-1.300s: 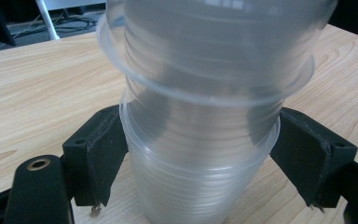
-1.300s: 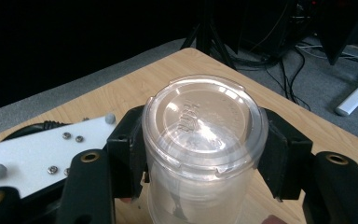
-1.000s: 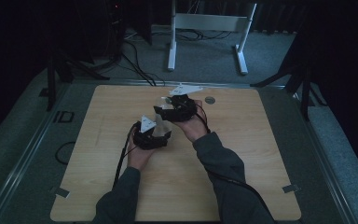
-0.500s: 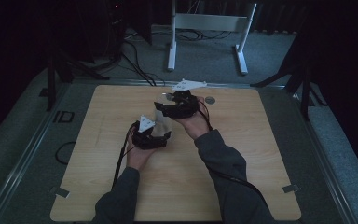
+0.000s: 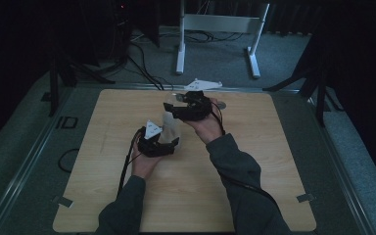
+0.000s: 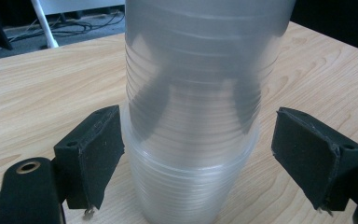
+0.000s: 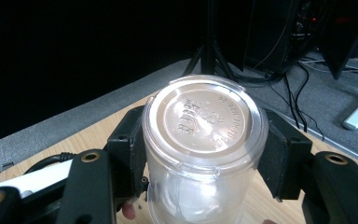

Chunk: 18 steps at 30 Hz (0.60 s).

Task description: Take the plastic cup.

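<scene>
— Cups (image 5: 170,128) first, seen from the high view: where do they stand?

— Near the middle of the wooden surface (image 5: 103,161), a clear stack between the two hands. The left tongs (image 5: 162,145) sit at its base, on the person's side. The right tongs (image 5: 177,110) are at its top, on the far side. A white metal stand (image 5: 215,29) is on the floor well beyond the stack.

— And the left gripper view?

— The stack (image 6: 196,112) rises upright from the surface (image 6: 37,88), one cup nested mouth-down over a lower one. The left tongs (image 6: 198,154) are released: the left pad is just beside the lower cup, perhaps brushing it, and the right pad stands clear of it.

— The right gripper view?

— The top cup's flat, embossed bottom (image 7: 204,119) faces the camera. The right tongs (image 7: 205,149) are clenched on that top cup, a pad pressed to each side. Cables (image 7: 303,93) trail across the floor beyond the stack.
</scene>
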### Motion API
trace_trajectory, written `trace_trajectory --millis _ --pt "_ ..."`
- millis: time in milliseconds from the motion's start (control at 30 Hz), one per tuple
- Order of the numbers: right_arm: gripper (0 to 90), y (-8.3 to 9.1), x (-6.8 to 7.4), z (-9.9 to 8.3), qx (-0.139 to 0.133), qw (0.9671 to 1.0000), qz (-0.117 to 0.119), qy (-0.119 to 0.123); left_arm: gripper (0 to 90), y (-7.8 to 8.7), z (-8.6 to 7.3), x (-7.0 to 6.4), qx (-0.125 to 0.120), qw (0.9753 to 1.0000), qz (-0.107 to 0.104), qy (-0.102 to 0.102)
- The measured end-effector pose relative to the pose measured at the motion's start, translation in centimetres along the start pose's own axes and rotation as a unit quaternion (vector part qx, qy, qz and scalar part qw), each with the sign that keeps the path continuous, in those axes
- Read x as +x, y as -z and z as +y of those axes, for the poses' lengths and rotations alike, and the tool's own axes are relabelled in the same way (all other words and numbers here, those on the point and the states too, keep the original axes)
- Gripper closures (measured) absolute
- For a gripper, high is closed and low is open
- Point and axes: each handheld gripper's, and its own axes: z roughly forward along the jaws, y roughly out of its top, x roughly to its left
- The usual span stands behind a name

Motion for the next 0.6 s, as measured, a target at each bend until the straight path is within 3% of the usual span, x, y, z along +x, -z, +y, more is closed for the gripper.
trace_trajectory --millis 600 --pt "41.0 1.7 -0.7 1.1 -0.02 0.9998 -0.004 -0.006 16.6 0.3 0.1 0.0 -0.001 1.0 0.003 0.001"
